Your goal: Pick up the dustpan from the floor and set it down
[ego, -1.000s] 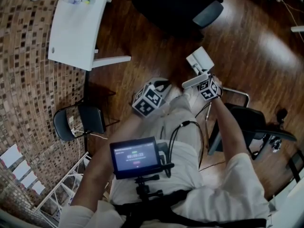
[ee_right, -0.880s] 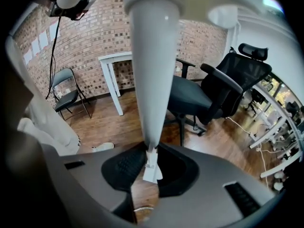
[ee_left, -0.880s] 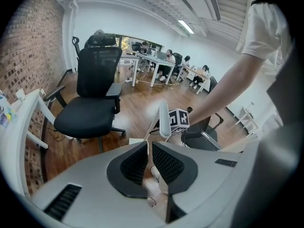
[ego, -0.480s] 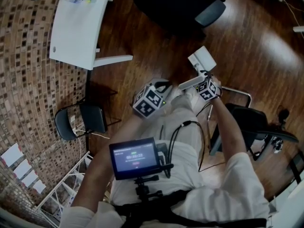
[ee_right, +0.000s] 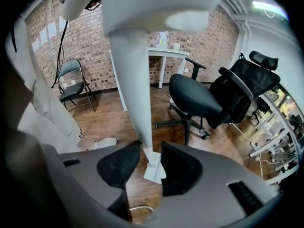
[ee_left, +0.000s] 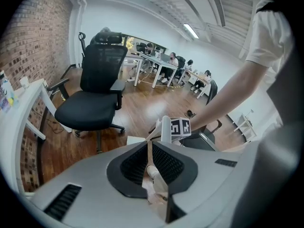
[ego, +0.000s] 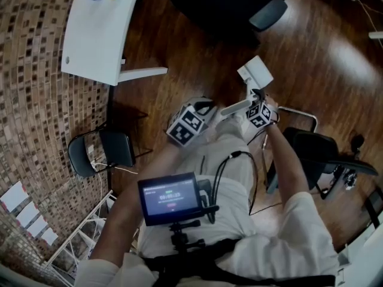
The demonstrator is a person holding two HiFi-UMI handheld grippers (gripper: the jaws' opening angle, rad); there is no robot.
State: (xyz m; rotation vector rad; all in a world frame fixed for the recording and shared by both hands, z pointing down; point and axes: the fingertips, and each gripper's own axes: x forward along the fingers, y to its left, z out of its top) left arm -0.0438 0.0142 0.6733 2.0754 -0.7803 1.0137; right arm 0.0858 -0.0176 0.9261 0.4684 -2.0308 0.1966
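pick-up part looks done, carry/set-down is the step in hand. the white plastic dustpan with a long flat handle (ego: 255,75) is off the dark wooden plank floor (ego: 323,58), up in the air in front of the standing person, right of centre. its pan end points far, towards the black mesh office chair (ee_right: 204,99).

right gripper (ee_right: 151,156): jaws closed in on the dustpan's white handle (ee_right: 137,80), which runs down from near the camera into the gap between the two black pads. grip sits low on the handle. a small white piece shows just past the jaws, probably the pan end of the same dustpan, but it could be something on the floor, the view is too poor to tell.

left gripper (ee_left: 151,167): jaws drawn together to a thin slit, nothing in them. it hangs beside the person's left leg, near the right gripper but not touching the dustpan.

next move, as i judge it: lower the right gripper until the pan meets open floor, keep it level so it lands flat, clear of the chair base and the person's feet, then part the jaws. the left gripper is not needed.
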